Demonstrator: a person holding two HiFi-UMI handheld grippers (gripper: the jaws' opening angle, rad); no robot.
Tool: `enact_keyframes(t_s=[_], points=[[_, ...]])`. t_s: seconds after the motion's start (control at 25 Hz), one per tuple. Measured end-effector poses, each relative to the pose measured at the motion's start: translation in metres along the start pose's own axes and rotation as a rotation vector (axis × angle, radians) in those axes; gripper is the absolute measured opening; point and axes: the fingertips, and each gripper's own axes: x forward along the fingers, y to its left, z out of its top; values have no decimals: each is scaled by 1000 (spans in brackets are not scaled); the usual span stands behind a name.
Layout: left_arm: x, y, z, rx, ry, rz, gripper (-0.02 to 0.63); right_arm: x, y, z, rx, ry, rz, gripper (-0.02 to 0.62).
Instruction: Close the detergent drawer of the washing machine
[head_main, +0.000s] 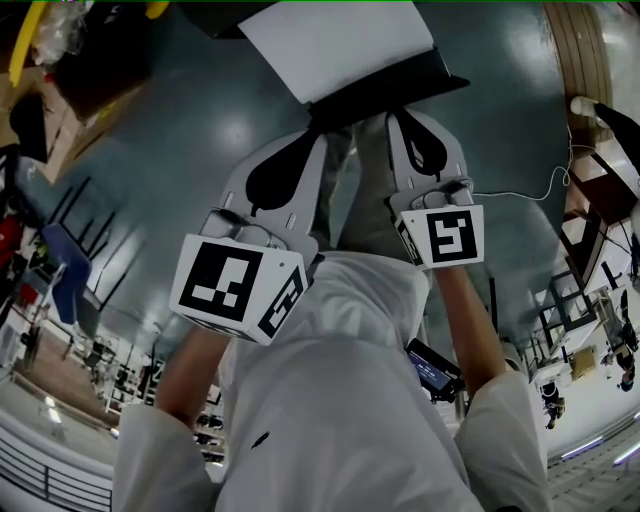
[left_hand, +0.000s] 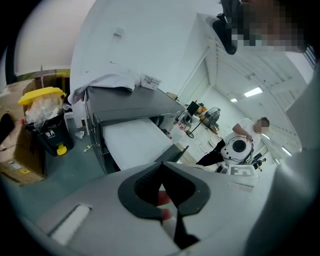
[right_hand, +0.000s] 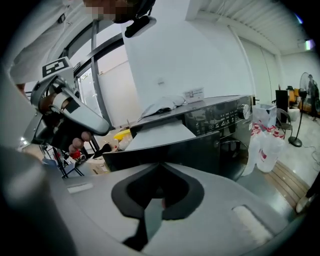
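The dark washing machine stands ahead with its detergent drawer pulled far out, pale inside, dark front panel toward me. In the head view the drawer sticks out at the top, just beyond both grippers. My left gripper and right gripper are held side by side close to my body, both shut with nothing between the jaws. Seen from the left gripper view, the drawer lies just past the left gripper. The right gripper points at the drawer's front panel.
A white cloth lies on top of the machine. A black bin with a yellow lid and a cardboard box stand to its left. White plastic bags sit by its right side. A person crouches farther back.
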Motion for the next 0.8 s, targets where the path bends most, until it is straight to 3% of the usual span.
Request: enact_keyframes(t_s=[0.8], points=[[7, 17, 7, -62, -30, 27, 12, 50, -1, 29, -27, -38, 48, 2]])
